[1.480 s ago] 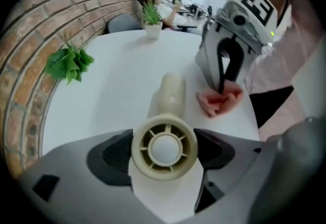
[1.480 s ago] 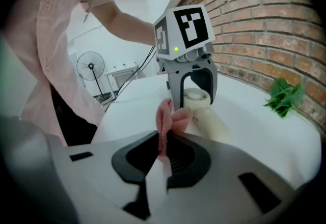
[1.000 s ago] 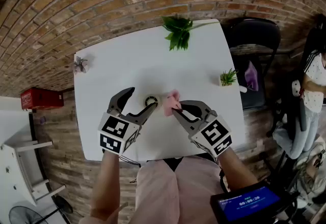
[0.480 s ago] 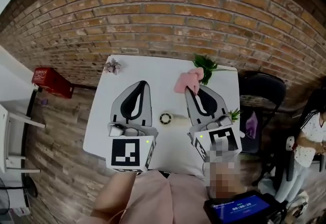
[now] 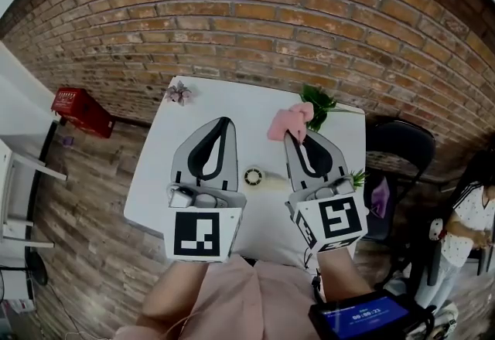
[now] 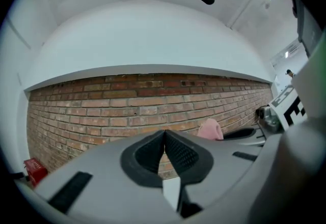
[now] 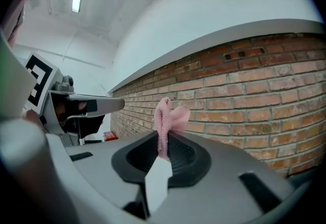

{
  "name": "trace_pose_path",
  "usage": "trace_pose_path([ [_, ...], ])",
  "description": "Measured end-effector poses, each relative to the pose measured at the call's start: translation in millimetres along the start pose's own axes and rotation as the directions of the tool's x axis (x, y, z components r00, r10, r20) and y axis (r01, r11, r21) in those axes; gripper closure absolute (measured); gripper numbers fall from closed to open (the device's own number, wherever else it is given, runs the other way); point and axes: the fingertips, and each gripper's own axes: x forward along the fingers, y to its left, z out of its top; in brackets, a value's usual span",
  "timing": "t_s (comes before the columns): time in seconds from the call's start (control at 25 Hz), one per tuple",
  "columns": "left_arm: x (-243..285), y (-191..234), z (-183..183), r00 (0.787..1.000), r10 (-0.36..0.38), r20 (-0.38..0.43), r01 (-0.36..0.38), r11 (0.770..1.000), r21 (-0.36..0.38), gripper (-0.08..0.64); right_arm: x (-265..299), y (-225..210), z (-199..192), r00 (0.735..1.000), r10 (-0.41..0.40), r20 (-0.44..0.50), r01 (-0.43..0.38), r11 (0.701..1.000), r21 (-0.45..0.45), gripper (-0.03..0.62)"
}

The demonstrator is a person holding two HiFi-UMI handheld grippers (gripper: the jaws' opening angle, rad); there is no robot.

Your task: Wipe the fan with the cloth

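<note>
White tabletop (image 5: 158,176) sat against a brick wall (image 5: 309,29). Leafy plant (image 5: 319,101) was at its far edge, small potted plant (image 5: 356,176) at the right edge, tiny flower (image 5: 179,92) on the far-left corner. Red crate (image 5: 80,111) sat on the floor to the left, black chair (image 5: 402,149) to the right.

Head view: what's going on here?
A person holds a two-jaw gripper in each hand above a white table that stands against a brick wall. The right gripper is shut on a pink cloth and holds it up off the table. The left gripper is shut with nothing between its jaws. The small fan lies on the table between the two grippers, with neither touching it, so no wiping is under way at this moment.
</note>
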Motion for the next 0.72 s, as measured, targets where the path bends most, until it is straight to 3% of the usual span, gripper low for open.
trace_pose_path([
  [0.72,5.8,-14.6,-0.7,1.000,-0.011,-0.007,0.011,1.000,0.005,0.546,2.4,3.6,-5.7,0.999,0.035,-0.009,-0.035,0.999,-0.027,0.549],
])
